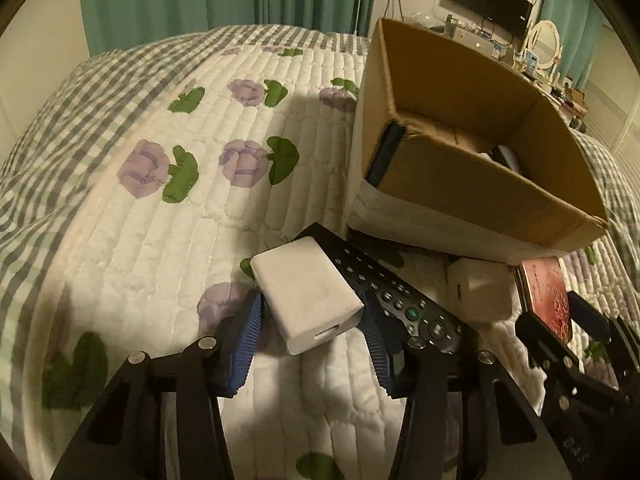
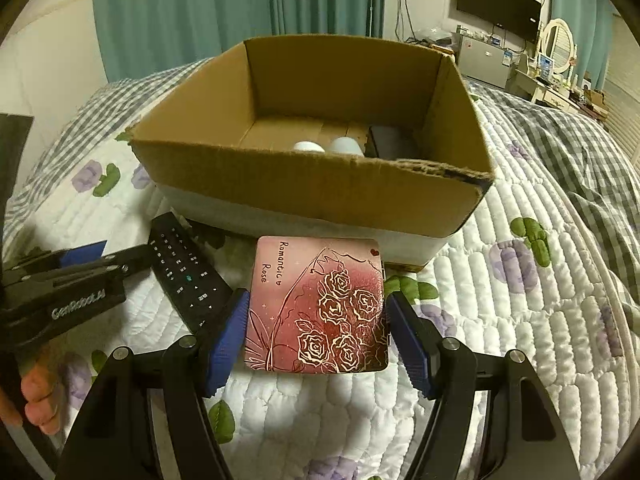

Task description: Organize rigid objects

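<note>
The left gripper (image 1: 310, 330) tilts downward, its blue ribbed fingers (image 1: 246, 344) pressing a white rectangular charger block (image 1: 306, 294). The right gripper (image 2: 316, 338) clamps a pink rose-printed flat tin (image 2: 318, 304). Both sit above the quilted floral bed (image 1: 140, 220), before the brown cardboard box (image 2: 320, 184).

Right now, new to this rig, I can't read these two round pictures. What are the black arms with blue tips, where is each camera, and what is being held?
Each picture comes from a fisheye camera on a hand-held tool, looking along its two blue-padded fingers. No robot: a person holds one tool per hand.

Left wrist view: the left tool has a white charger between its pads, beside a black remote and a second white block.

Right wrist view: the right tool straddles a pink rose tin; whether its pads press it I cannot tell.

All this lies on a floral quilt. Behind stands an open cardboard box already holding some things.
</note>
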A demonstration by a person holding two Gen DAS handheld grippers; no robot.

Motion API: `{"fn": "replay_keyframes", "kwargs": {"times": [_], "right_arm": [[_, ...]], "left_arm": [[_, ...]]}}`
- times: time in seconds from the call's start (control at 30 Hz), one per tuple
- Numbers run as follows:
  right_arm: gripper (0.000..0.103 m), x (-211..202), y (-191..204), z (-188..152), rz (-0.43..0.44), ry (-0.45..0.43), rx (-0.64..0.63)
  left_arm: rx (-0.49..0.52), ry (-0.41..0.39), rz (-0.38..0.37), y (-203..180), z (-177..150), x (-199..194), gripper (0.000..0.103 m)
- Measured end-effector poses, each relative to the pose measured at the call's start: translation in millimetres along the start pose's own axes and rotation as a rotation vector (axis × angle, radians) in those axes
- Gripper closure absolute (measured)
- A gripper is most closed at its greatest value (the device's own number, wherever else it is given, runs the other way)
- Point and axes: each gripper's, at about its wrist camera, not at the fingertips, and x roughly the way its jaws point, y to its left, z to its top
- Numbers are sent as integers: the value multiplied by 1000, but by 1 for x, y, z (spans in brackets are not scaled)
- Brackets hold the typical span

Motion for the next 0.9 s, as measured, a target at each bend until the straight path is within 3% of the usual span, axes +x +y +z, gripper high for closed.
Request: {"fn": "replay_keyframes", "kwargs": {"times": [0.57,0.9], "right_arm": [[34,-53,-2,-1,-12,-75,7],[34,-98,-8,18,-33,-161,-13]], "left_arm": [[59,-67,-43,-13,-22,-59,61],[103,-188,-87,-28,-10,-117,61]]}}
